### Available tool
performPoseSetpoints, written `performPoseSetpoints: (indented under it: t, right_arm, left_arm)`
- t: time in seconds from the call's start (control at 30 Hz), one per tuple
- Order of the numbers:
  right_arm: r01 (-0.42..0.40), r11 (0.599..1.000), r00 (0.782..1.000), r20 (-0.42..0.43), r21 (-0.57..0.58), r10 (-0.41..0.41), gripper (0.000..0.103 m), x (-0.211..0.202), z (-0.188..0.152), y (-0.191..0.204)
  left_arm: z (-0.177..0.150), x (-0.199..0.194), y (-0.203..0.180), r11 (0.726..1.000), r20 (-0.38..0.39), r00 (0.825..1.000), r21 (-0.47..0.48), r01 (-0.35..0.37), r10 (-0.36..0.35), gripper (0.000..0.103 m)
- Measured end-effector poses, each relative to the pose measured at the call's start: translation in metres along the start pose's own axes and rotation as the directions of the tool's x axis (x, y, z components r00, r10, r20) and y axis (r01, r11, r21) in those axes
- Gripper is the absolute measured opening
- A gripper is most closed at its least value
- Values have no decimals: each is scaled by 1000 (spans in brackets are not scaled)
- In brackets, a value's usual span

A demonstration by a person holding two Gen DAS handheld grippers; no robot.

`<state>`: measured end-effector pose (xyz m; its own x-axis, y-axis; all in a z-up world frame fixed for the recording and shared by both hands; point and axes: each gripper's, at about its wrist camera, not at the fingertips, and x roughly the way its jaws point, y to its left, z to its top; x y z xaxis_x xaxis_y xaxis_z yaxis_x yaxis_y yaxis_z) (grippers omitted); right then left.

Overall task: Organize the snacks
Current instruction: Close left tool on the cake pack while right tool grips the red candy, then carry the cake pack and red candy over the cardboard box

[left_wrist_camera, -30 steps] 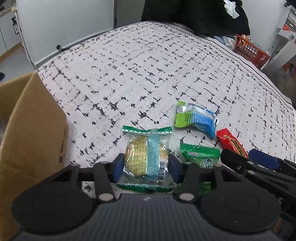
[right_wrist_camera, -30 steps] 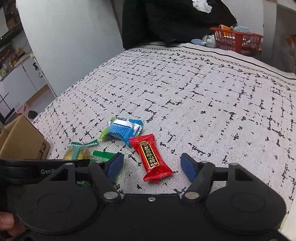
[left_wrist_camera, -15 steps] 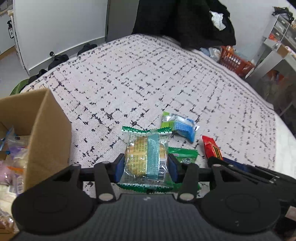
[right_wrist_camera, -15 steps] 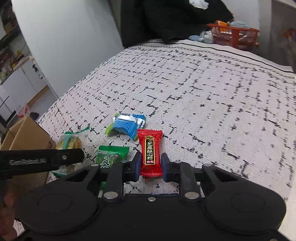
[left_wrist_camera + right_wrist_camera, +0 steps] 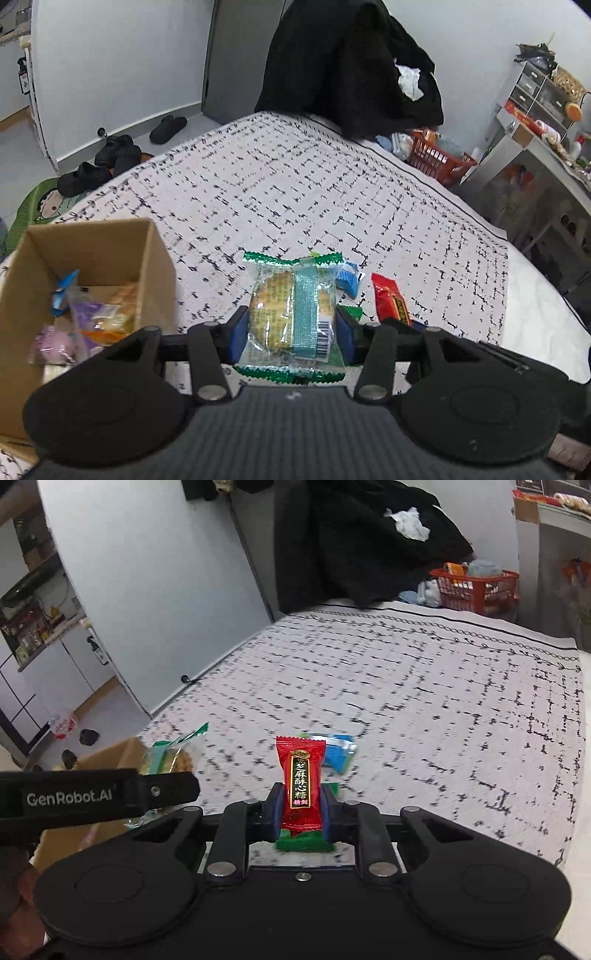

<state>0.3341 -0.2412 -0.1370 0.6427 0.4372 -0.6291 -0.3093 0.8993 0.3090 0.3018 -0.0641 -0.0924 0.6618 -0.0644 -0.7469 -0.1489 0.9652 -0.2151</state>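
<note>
Red candy [image 5: 301,786] clamped in right hand-held gripper [image 5: 300,806], left hand-held gripper [image 5: 290,328] clamping cookie packet [image 5: 291,314], cardboard box [image 5: 155,266] edge beside

A lived-in home: patterned bedspread [image 5: 332,192], shoes [image 5: 110,162] on floor, laundry basket [image 5: 476,589].

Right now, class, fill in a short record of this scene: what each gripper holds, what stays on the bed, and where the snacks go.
left gripper: shut on clear-wrapped round cake
right gripper: shut on red candy
on the bedspread: blue packet, green packet
container: cardboard box, snacks already inside
</note>
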Motion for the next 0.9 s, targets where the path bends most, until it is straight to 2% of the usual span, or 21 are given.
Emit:
performPoseSetpoints:
  t: [0.47,0.9]
  right_arm:
    - [-53,999,998,35,-11,53,19,-36,1,56]
    - [-97,995,994,40,-31,99,19,-46,-9,109]
  left_arm:
    - [-3,-51,35,1000,46,999,-22,-10,11,48]
    - [-9,-87,92,996,56,997,-73,-45,49,48]
